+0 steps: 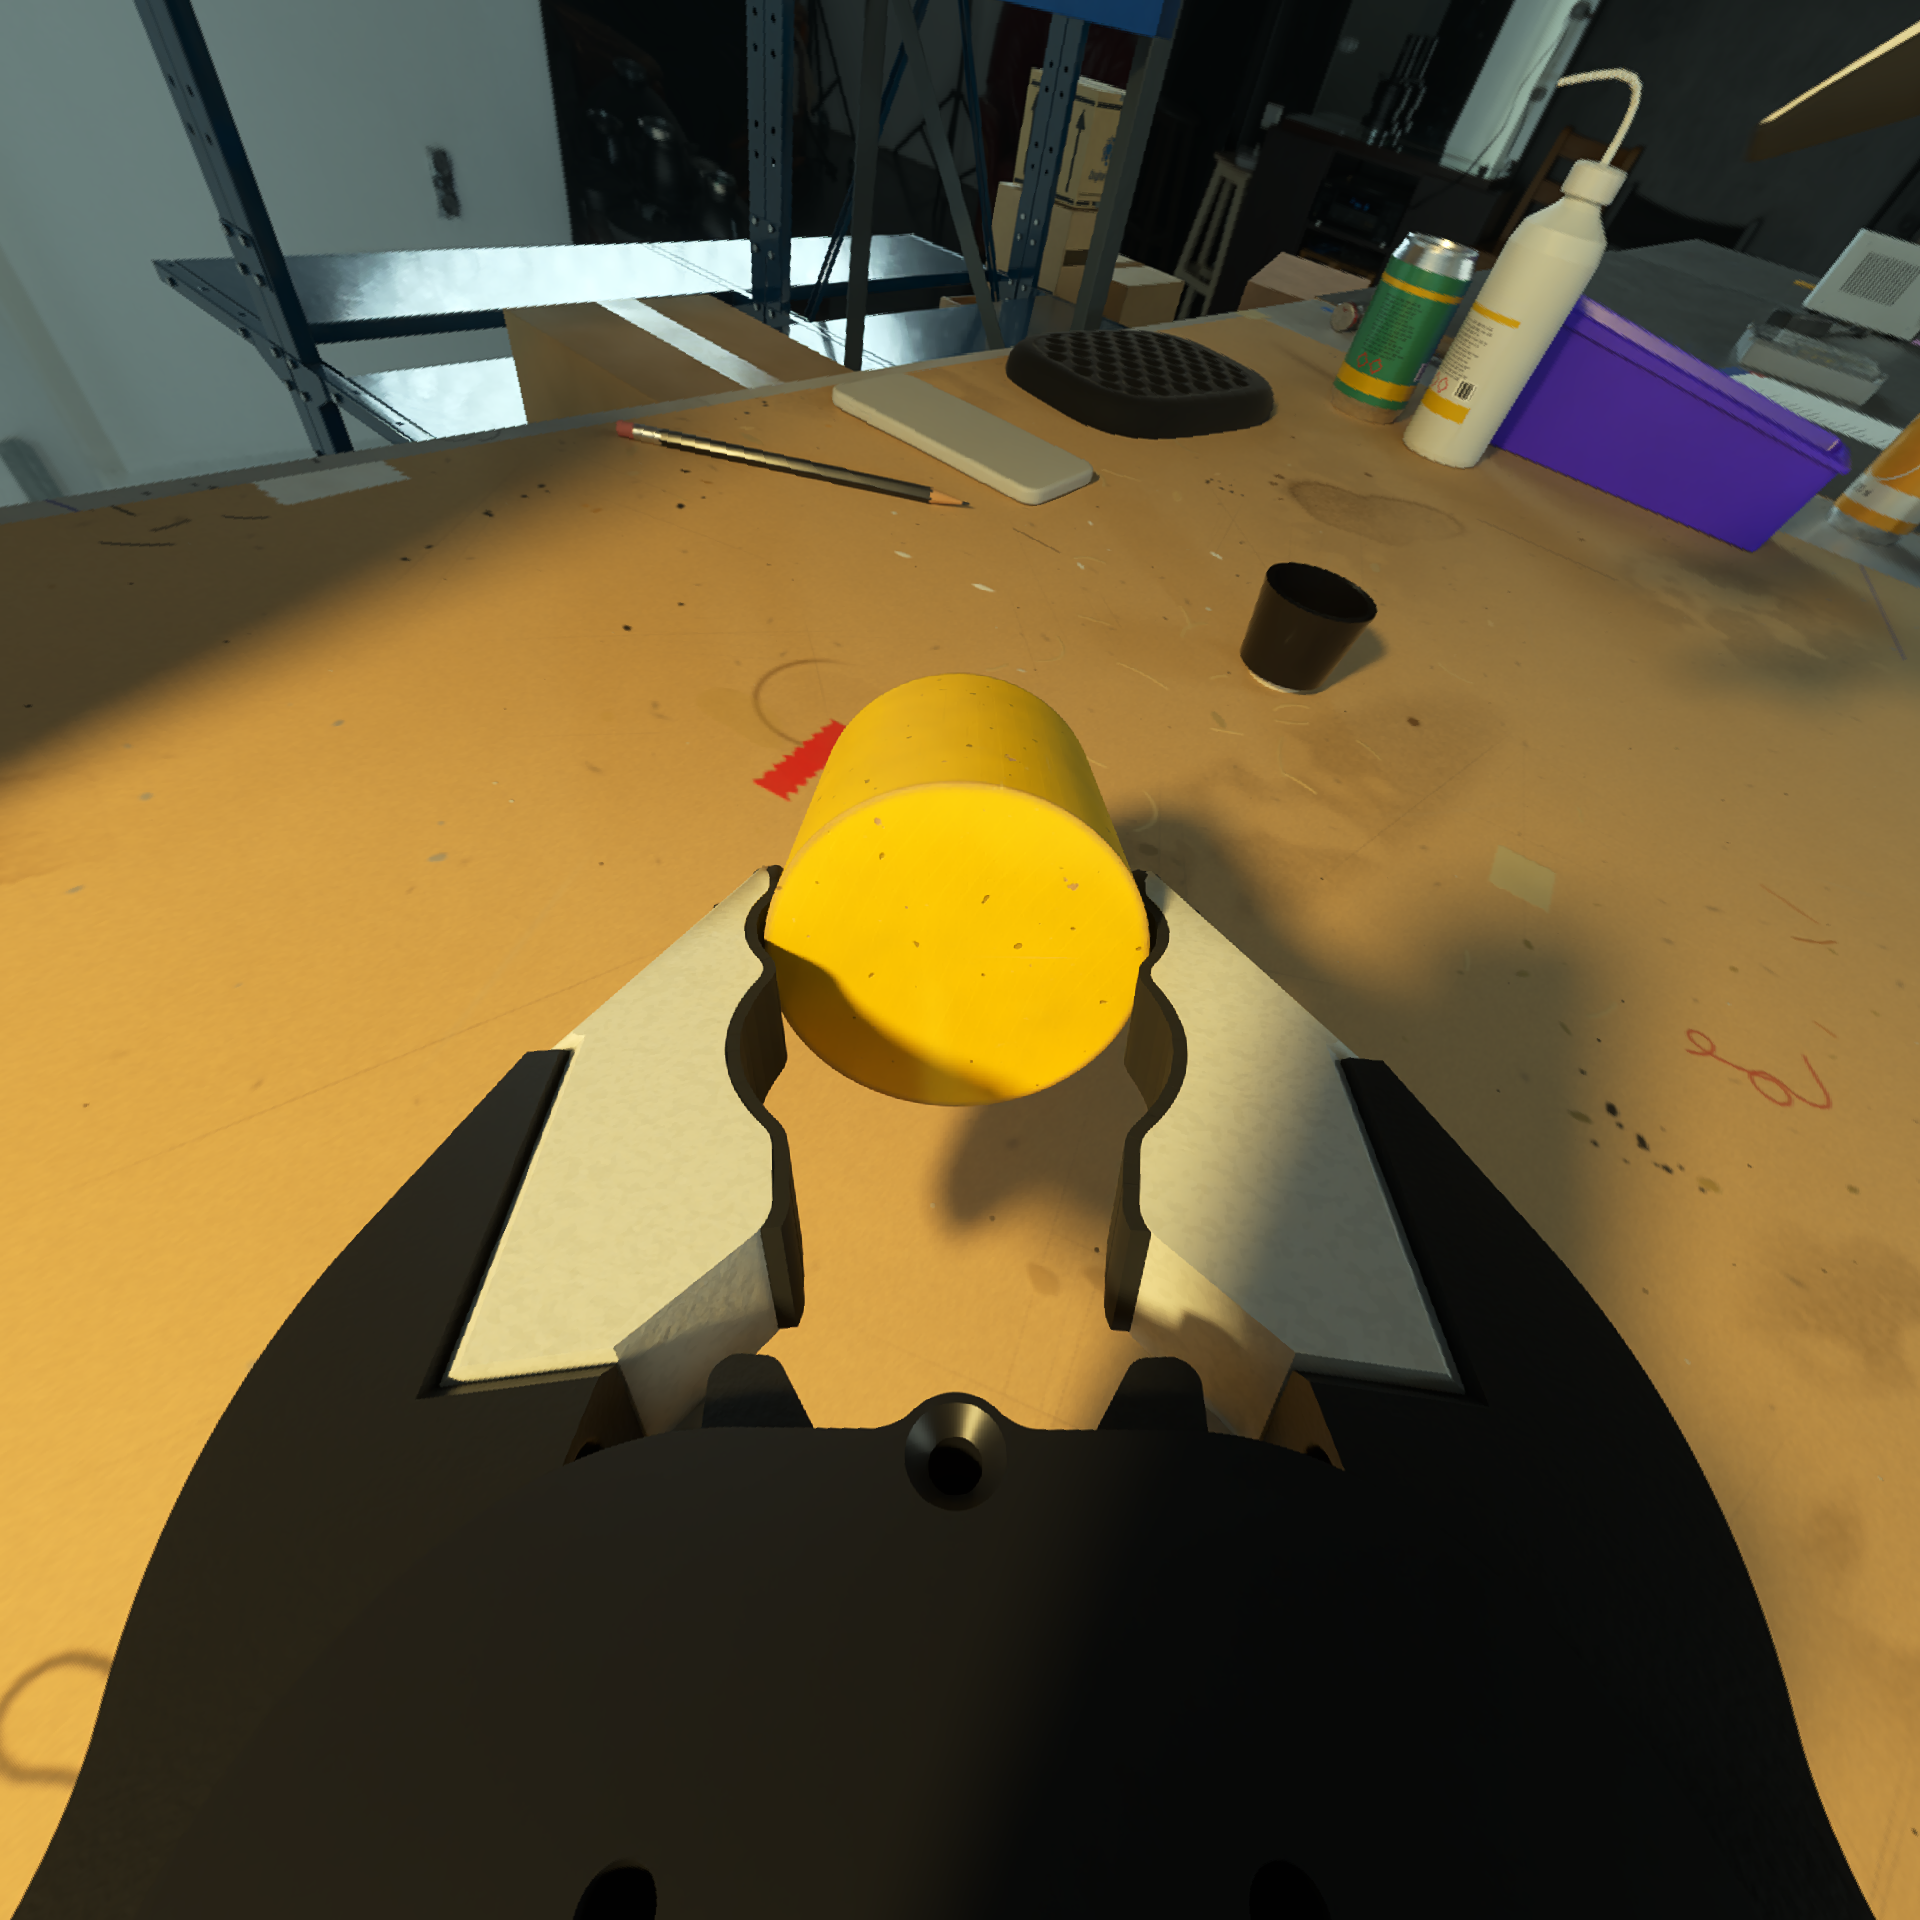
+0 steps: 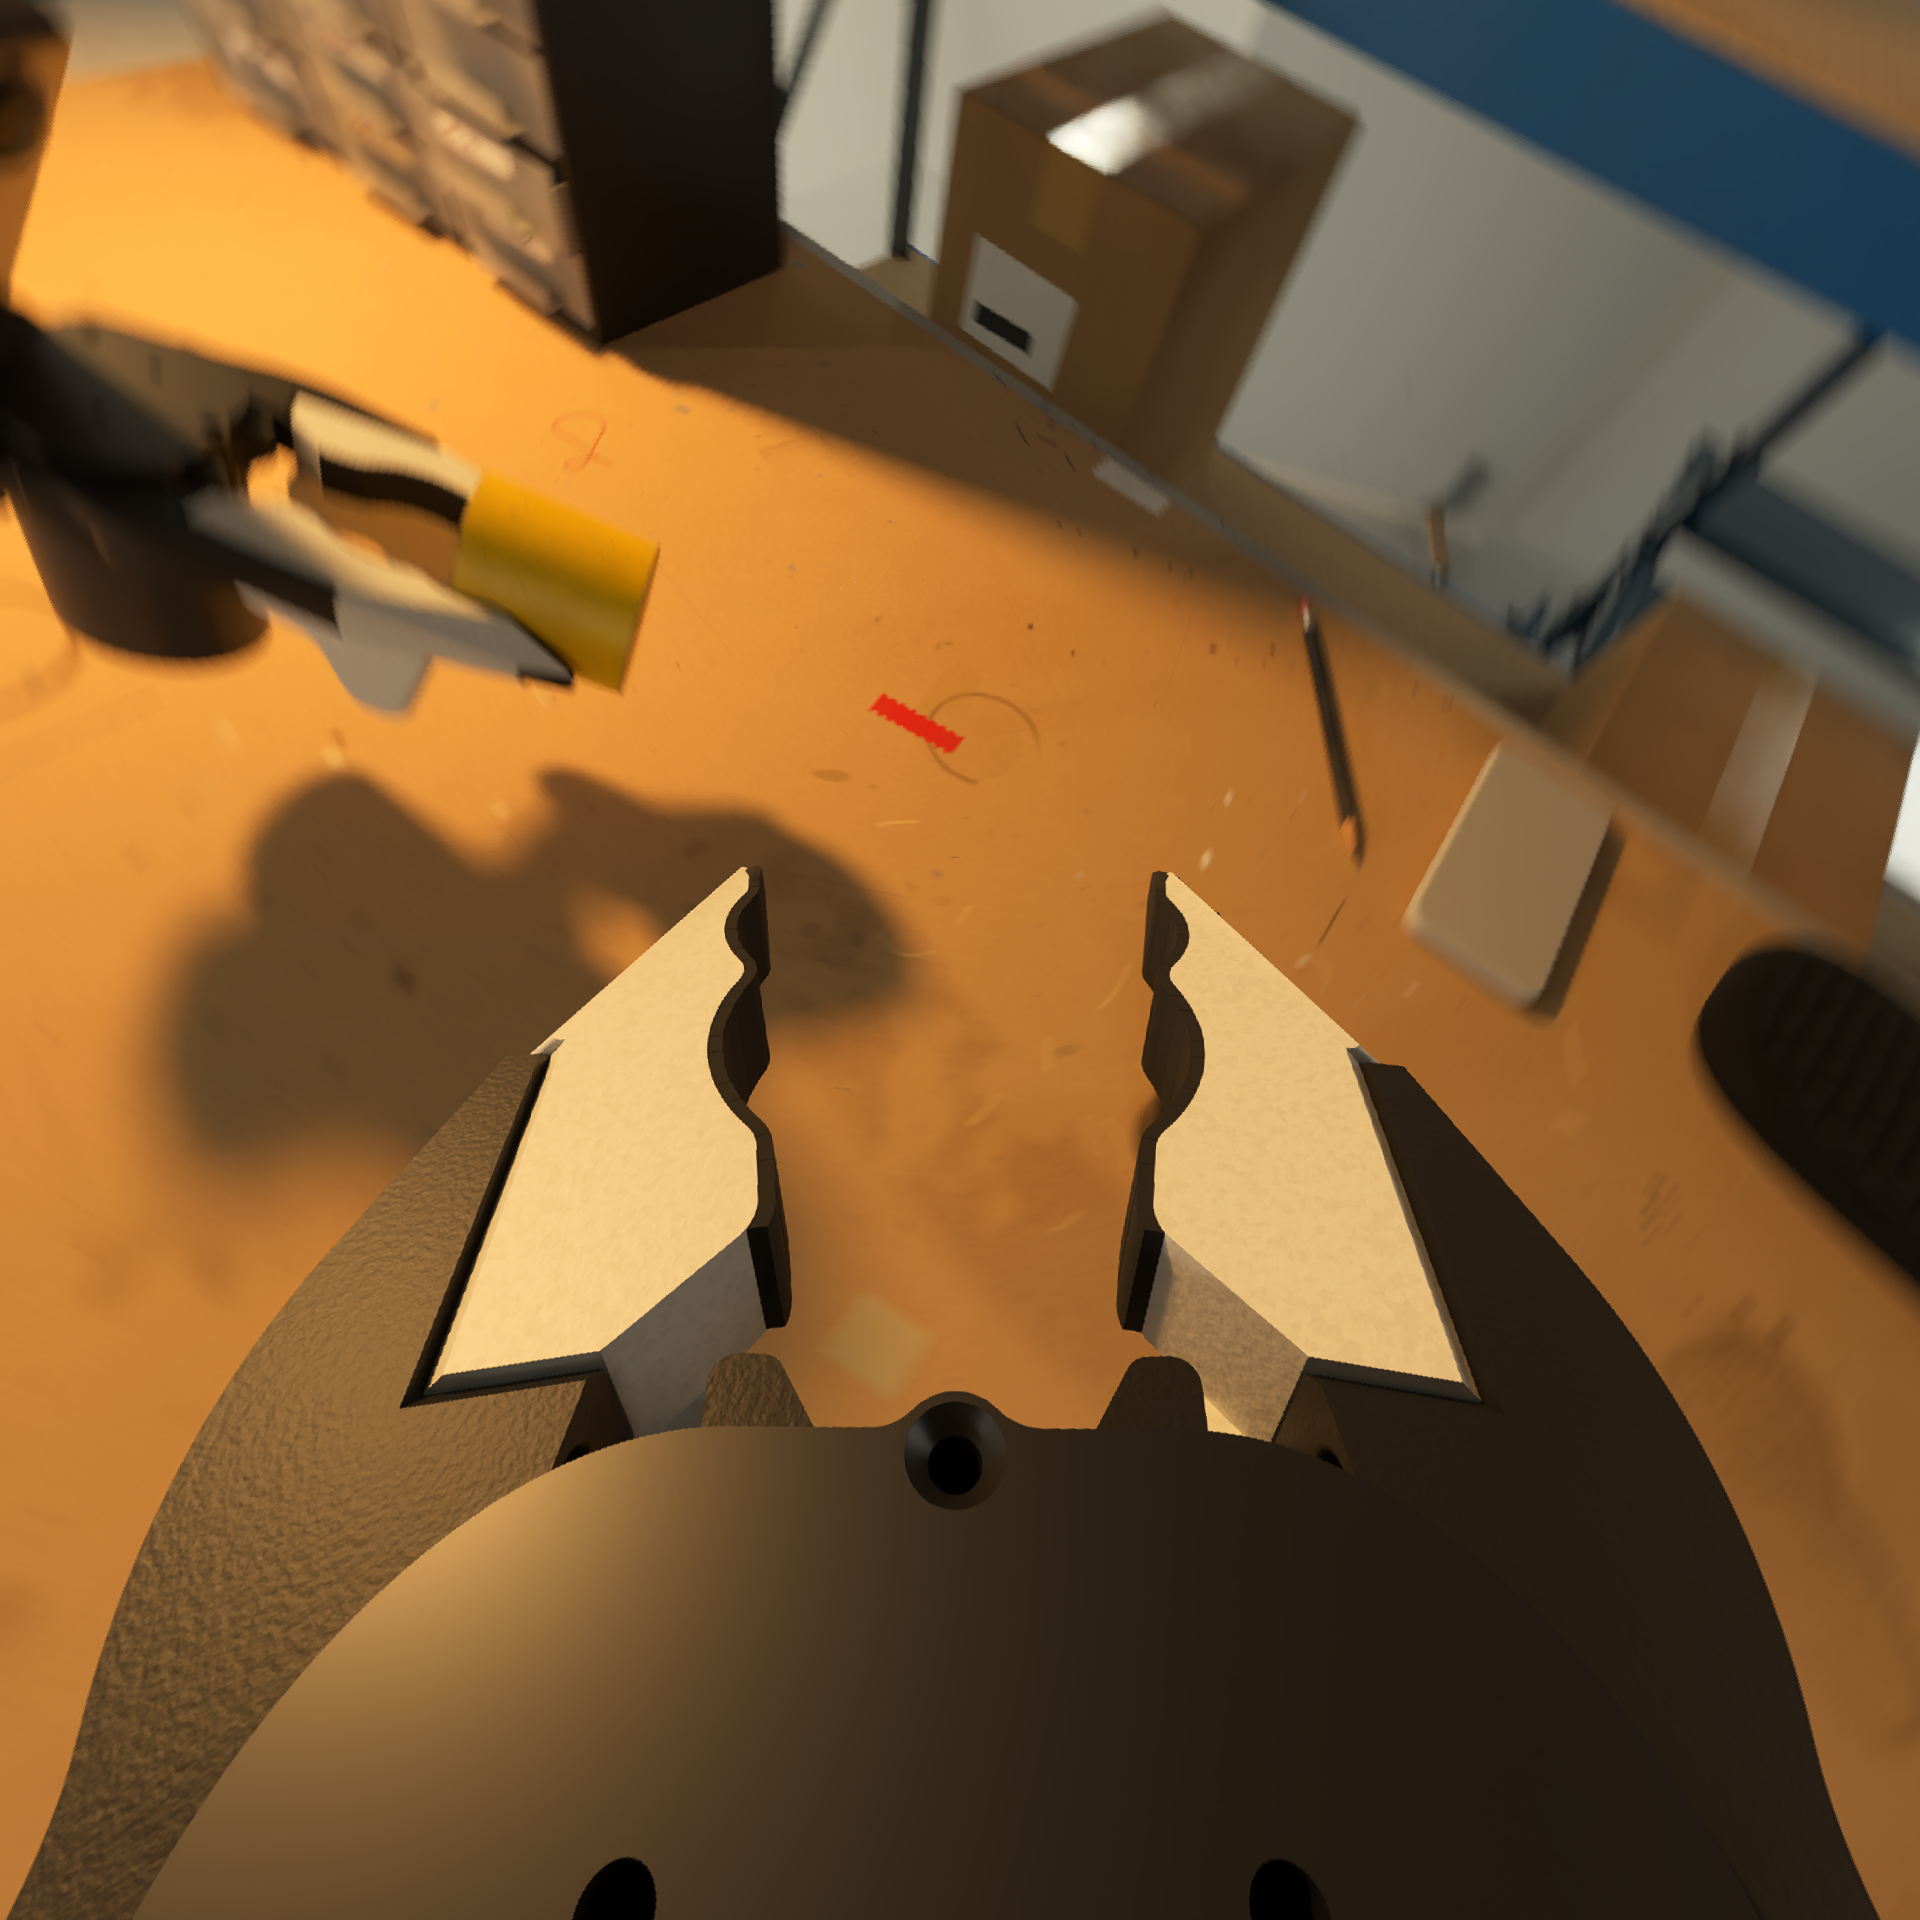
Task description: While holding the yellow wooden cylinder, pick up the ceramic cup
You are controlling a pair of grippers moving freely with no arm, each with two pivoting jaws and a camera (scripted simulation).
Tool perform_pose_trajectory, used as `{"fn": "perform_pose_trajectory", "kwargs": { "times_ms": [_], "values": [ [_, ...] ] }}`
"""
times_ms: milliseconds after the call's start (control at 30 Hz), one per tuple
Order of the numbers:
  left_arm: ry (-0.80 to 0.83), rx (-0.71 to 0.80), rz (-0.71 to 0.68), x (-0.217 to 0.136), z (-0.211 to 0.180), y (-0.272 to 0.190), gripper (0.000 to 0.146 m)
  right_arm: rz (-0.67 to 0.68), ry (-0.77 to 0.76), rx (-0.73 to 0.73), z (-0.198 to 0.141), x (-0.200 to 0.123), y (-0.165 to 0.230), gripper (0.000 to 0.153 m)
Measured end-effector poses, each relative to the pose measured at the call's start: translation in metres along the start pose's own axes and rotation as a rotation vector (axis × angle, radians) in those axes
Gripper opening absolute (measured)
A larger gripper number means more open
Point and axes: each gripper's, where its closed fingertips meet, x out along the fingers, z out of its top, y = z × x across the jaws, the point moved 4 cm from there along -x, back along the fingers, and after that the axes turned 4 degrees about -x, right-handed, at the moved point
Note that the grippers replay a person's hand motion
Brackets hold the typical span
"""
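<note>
My left gripper [image 1: 956, 883] is shut on the yellow wooden cylinder [image 1: 956, 914] and holds it above the tabletop, its flat end towards the camera. The dark ceramic cup [image 1: 1304, 629] stands upright on the table, ahead and to the right of the cylinder. In the right wrist view my right gripper [image 2: 954, 878] is open and empty above the table. The left gripper [image 2: 416, 561] with the yellow cylinder [image 2: 556, 587] shows at the upper left there. The cup is not visible in the right wrist view.
A pencil [image 1: 790, 464], a beige flat block [image 1: 961, 436] and a black perforated pad [image 1: 1138, 379] lie at the table's far side. A green can [image 1: 1397, 327], a white squeeze bottle [image 1: 1507, 312] and a purple bin [image 1: 1662, 426] stand far right. A red tape strip [image 2: 916, 722] marks the table.
</note>
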Motion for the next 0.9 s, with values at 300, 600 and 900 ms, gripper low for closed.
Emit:
{"fn": "perform_pose_trajectory", "kwargs": {
  "times_ms": [300, 600, 900],
  "values": [
    [0.038, 0.039, -0.025, 0.007, -0.006, -0.006, 0.065, 0.195, -0.031, -0.128, -0.122, 0.054, -0.076, 0.066],
    [0.137, 0.089, -0.049, 0.02, -0.018, -0.016, 0.065, 0.299, -0.017, -0.078, -0.158, 0.094, -0.098, 0.069],
    [0.123, 0.122, -0.03, 0.022, -0.017, -0.019, 0.065, 0.349, -0.054, -0.087, -0.163, 0.1, -0.095, 0.066]
  ]
}}
